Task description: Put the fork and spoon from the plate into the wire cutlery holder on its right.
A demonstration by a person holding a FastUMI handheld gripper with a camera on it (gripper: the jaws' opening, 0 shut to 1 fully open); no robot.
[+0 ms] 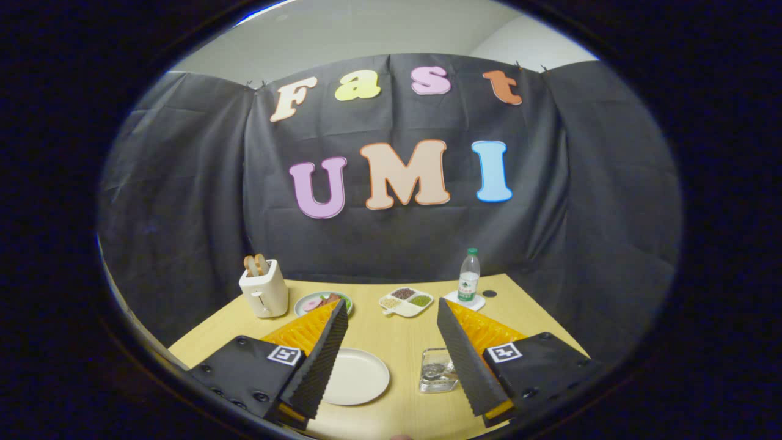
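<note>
A white round plate lies on the wooden table, low between my fingers and partly under the left finger. The part of its surface that shows is bare. Right of the plate stands the small wire cutlery holder, seen from above, its right side hidden by the right finger. Something shiny glints inside it, but I cannot make out which pieces. My gripper hangs above the table, open wide, with nothing between its black ribbed pads.
At the back of the table stand a white toaster with toast, a plate of food, a divided dish of beans and a water bottle on a white coaster. Black cloth walls close in behind.
</note>
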